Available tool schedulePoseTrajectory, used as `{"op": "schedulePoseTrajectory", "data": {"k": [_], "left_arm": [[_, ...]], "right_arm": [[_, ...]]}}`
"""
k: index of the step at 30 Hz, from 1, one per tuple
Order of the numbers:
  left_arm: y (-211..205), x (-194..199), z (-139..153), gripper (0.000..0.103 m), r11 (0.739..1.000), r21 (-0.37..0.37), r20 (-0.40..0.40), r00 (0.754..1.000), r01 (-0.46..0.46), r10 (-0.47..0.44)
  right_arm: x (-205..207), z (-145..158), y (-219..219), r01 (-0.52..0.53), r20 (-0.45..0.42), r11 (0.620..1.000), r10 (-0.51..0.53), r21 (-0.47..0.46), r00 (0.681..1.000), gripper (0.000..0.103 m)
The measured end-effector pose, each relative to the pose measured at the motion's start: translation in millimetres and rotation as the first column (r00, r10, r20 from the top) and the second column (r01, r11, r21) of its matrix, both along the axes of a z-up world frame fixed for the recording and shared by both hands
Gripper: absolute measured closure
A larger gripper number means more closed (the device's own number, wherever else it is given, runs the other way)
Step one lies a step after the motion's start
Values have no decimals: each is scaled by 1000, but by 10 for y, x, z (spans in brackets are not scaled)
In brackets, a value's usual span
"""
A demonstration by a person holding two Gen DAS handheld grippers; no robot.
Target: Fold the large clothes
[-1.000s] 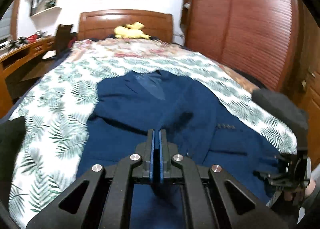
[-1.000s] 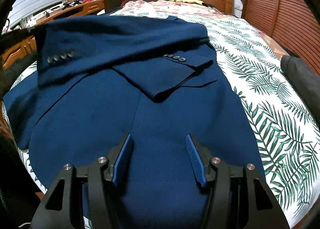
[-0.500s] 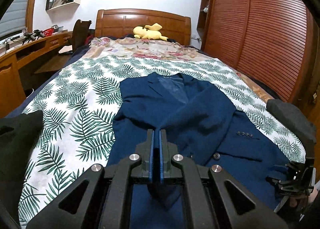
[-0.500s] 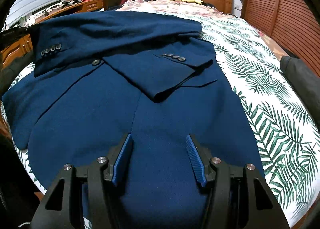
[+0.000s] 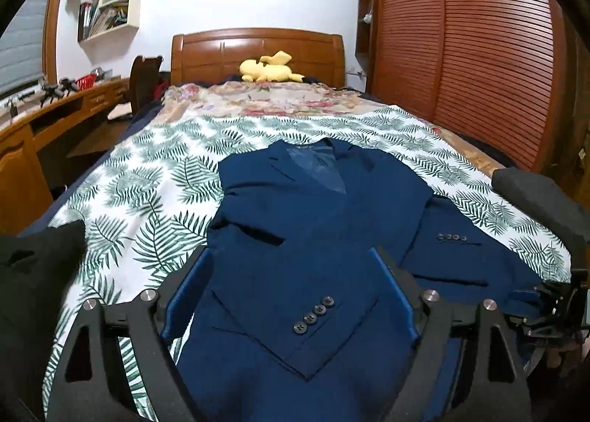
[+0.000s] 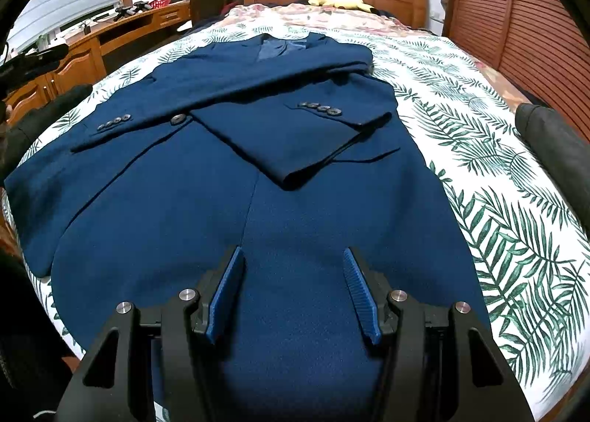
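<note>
A navy suit jacket (image 5: 313, 208) (image 6: 258, 200) lies face up on the leaf-print bed sheet (image 5: 147, 200), collar toward the headboard. Both sleeves are folded across its front. One cuff (image 5: 313, 315) (image 6: 110, 127), with several buttons, lies flat between the jaws of my left gripper (image 5: 291, 256), which are opening and not touching it. The other cuff (image 6: 320, 127) (image 5: 451, 237) rests on the jacket's right half. My right gripper (image 6: 293, 254) (image 5: 549, 307) hovers open over the jacket's lower hem, nothing pressed between its blue pads.
A dark grey garment (image 5: 534, 193) (image 6: 553, 138) lies at the bed's right edge and a black one (image 5: 33, 267) at the left edge. A yellow plush toy (image 5: 269, 68) sits by the headboard. A wooden desk (image 5: 55, 116) runs along the left, a slatted wardrobe (image 5: 479, 53) along the right.
My left gripper lowered the sleeve it held onto the jacket front, then went from shut to wide apart, letting the cuff go. The right gripper stayed where it was.
</note>
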State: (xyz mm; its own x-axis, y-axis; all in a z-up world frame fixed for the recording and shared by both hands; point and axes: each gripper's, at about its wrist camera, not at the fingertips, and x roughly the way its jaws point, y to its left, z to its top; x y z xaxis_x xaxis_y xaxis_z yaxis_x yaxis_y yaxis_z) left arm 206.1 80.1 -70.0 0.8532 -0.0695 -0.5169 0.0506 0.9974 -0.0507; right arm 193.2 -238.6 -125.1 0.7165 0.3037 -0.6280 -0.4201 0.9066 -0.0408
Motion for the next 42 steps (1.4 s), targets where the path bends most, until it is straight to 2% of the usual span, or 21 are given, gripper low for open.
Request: {"op": "schedulePoseTrajectory", "data": {"k": [5,9,14,21,26,30,32,37,42], "left_arm": [[-27,-155,23,17,999,-18,-2,999,33,-33],[-59,-368,28,17,999,42,-16,1000,22,-21],[22,-648,47,17,1000,-8,-30,999,21,-21],[57,-950,35,22,1000,-8,-44,999,17,-17],[69,-1008,-113,33,1000,27,-89,996,7,-5],[112,-978,-287,45,999,31,-147,989,-10,15],[133,-934,-380,48,999,44,-187,982,-30,38],[216,-944,-450,50,994,64,-225,969,-90,102],[321,-970,-512,50,988,70,-249,957,-136,150]], "right_arm": [[-15,44,-2,8,-10,1000,-8,10,1000,44],[-56,154,-62,15,-27,1000,-14,26,1000,44],[-282,384,-243,11,3,999,-12,45,1000,44],[-562,598,-564,22,41,999,-24,41,999,44],[-513,495,-754,45,16,997,-46,69,999,44],[-346,337,-842,49,-21,996,-48,78,999,44],[-256,277,-859,40,-34,996,-37,83,999,44],[-44,105,-913,14,-88,994,-4,113,996,44],[40,106,-863,-23,-91,995,32,99,995,44]]}}
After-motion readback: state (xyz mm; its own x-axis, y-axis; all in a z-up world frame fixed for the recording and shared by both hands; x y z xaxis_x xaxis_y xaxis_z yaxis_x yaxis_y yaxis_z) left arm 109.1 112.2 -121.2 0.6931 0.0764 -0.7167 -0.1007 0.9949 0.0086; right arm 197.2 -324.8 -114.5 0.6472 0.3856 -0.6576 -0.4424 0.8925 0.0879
